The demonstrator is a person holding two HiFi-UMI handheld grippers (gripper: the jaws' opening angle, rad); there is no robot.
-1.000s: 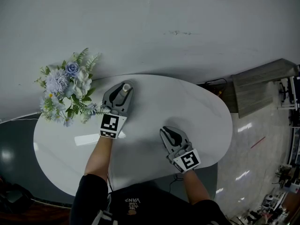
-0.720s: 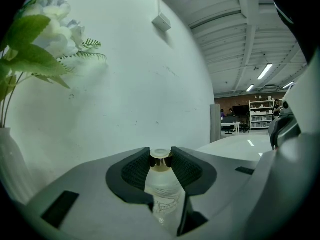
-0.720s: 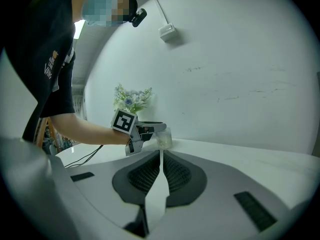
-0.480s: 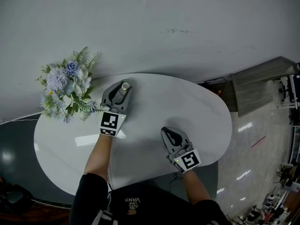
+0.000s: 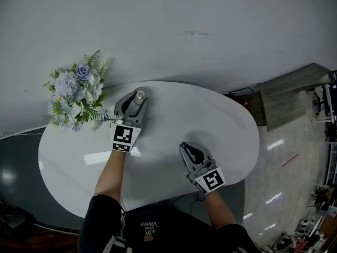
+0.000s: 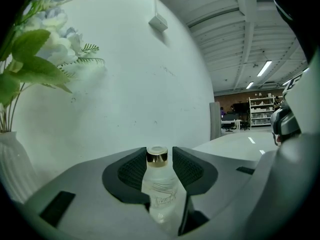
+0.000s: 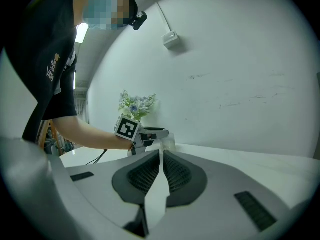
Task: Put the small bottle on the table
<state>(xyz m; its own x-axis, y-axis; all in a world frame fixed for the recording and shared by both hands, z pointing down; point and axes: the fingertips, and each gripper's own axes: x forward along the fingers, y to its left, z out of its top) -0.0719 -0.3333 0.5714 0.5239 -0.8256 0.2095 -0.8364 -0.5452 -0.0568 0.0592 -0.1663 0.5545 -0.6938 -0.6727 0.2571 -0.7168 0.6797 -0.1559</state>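
Head view: left gripper [image 5: 135, 93] is opening its jaws around the small bottle [image 5: 139, 98], flowers [image 5: 76, 95] crowd its nine o'clock, right gripper [image 5: 187, 148] pressed together, empty.

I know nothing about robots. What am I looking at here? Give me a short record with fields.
Operator: a person with a gripper in each hand
Left gripper: jaws opening, small bottle between them
Bottle look: clear, gold cap, upright, apparently resting on the white table
Right gripper: shut, empty, over the table's near side
Also there: blue and white flowers in a white vase, to the bottle's left
Backdrop: plain pale wall
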